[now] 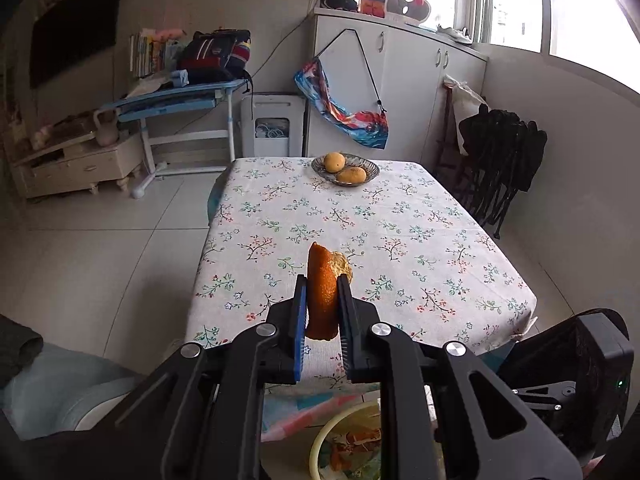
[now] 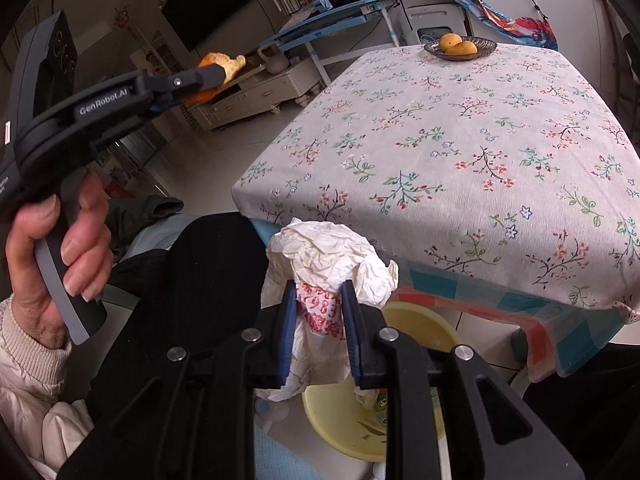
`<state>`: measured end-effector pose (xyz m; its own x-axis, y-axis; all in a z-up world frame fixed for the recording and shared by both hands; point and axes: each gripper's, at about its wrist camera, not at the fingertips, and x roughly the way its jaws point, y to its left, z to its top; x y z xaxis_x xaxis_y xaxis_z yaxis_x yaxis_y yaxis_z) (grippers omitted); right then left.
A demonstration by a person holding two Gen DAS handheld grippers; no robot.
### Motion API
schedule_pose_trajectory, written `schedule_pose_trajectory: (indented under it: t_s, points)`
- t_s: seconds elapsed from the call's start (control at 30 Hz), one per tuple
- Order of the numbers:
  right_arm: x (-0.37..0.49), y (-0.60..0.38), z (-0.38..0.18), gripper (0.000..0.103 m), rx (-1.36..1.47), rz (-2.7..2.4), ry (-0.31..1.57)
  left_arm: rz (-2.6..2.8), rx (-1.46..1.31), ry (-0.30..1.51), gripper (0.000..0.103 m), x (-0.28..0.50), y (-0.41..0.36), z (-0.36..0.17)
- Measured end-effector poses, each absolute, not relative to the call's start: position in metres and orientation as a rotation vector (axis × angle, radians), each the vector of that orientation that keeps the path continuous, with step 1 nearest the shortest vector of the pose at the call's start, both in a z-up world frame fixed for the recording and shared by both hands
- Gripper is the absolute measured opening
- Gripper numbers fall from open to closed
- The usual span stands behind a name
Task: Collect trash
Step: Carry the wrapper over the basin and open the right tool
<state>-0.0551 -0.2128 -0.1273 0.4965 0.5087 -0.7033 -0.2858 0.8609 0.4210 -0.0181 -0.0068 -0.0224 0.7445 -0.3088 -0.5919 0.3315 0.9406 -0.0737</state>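
My left gripper (image 1: pixel 322 280) is shut on an orange peel (image 1: pixel 322 296), held above the near edge of the floral table (image 1: pixel 360 224). It also shows in the right wrist view (image 2: pixel 216 74), up at the left, with the peel (image 2: pixel 222 65) in it. My right gripper (image 2: pixel 318 286) is shut on a crumpled white paper wrapper with red print (image 2: pixel 328 264), held just above a yellow bin (image 2: pixel 424 324) on the floor below the table's edge. The bin (image 1: pixel 348 444) shows under my left gripper too, with scraps inside.
A glass dish with two mangoes (image 1: pixel 345 168) stands at the table's far end (image 2: pixel 460 46). A blue desk (image 1: pixel 180 100), a low cabinet (image 1: pixel 76 164) and a dark chair (image 1: pixel 500 152) stand around. The person's dark-clothed legs (image 2: pixel 192 280) are beside the bin.
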Motion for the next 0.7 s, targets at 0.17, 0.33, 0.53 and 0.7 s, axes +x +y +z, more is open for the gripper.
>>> schedule_pose_trajectory:
  t_s: [0.17, 0.33, 0.53, 0.7]
  points:
    - [-0.057, -0.209, -0.131, 0.023, 0.251, 0.491, 0.941, -0.351, 0.035, 0.628, 0.014, -0.025, -0.004, -0.017]
    - [-0.065, -0.209, -0.127, 0.023, 0.253, 0.478, 0.92, -0.35, 0.031, 0.616, 0.014, -0.03, 0.0, -0.013]
    - [-0.068, -0.209, -0.126, 0.025, 0.254, 0.469, 0.924, -0.347, 0.027, 0.609, 0.014, -0.035, 0.004, -0.011]
    - [-0.071, -0.206, -0.127, 0.026, 0.244, 0.462, 0.938, -0.346, 0.024, 0.601, 0.014, -0.039, 0.005, -0.009]
